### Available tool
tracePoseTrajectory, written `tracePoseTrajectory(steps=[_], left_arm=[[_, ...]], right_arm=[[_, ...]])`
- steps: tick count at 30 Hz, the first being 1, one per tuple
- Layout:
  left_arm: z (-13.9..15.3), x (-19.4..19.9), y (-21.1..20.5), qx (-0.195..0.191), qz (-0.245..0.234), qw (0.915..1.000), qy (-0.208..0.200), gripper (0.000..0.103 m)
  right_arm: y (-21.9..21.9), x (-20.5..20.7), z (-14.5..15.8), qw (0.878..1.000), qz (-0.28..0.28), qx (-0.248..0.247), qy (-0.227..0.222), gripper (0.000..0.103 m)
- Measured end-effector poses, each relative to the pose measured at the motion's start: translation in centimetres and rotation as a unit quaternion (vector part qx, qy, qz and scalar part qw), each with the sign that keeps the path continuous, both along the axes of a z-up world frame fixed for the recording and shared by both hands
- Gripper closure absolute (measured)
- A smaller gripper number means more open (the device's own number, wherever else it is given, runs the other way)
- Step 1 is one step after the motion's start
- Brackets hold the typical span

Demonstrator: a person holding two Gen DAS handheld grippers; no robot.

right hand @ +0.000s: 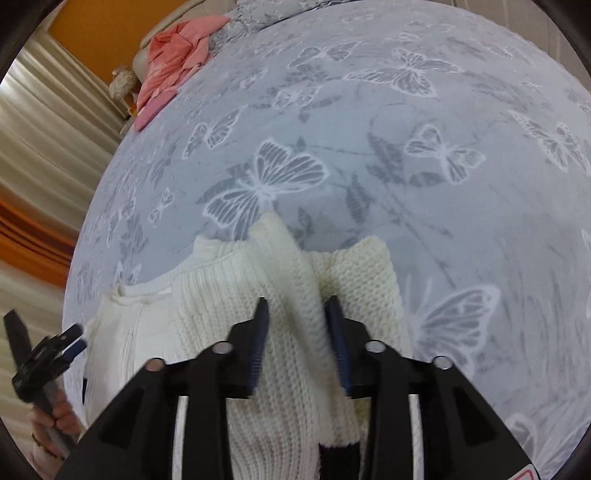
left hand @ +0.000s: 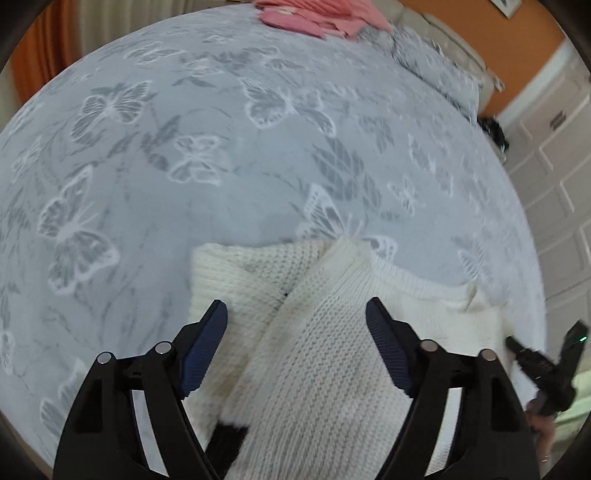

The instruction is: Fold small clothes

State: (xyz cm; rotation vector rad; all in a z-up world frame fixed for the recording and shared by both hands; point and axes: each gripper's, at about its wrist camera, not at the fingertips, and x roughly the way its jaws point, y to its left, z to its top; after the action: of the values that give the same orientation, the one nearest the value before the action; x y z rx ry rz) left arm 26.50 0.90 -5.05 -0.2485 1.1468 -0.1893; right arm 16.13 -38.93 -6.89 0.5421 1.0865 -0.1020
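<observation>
A cream knitted sweater (left hand: 321, 332) lies on the grey butterfly-print bedspread (left hand: 221, 147), a sleeve folded across its body. My left gripper (left hand: 295, 332) hovers over it with jaws wide open and empty. In the right wrist view the same sweater (right hand: 229, 295) lies below my right gripper (right hand: 297, 325), whose jaws are partly closed around a raised ridge of knit fabric (right hand: 310, 295). The other gripper shows at each view's edge: the right one (left hand: 543, 365) in the left wrist view, the left one (right hand: 48, 354) in the right wrist view.
A pile of pink clothes (left hand: 321, 16) lies at the far edge of the bed, also in the right wrist view (right hand: 173, 62). Pillows (left hand: 432, 62), white cabinet doors (left hand: 554, 158), curtains (right hand: 44, 147) and orange walls surround the bed.
</observation>
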Motion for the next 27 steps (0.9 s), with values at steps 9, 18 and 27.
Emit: tracePoseTrajectory(steps=[9,18,27], left_arm=[[1.8,0.4,1.7,-0.031,0.027,0.9984,-0.039,0.097],[1.7,-0.9,0.7,0.024,0.013,0.9986,-0.046,0.093],[0.6,-10.1,-3.3,0.083,-0.049,0.995,-0.026,0.077]], right_arm=[[2.0,-0.2,5.0,0.994,0.03,-0.053,-0.09,0.095],[2.7,-2.7,4.8,0.993,0.005,-0.096,-0.064,0.087],[6.6,-9.2,-1.4,0.988,0.071,-0.134,0.014,0.1]])
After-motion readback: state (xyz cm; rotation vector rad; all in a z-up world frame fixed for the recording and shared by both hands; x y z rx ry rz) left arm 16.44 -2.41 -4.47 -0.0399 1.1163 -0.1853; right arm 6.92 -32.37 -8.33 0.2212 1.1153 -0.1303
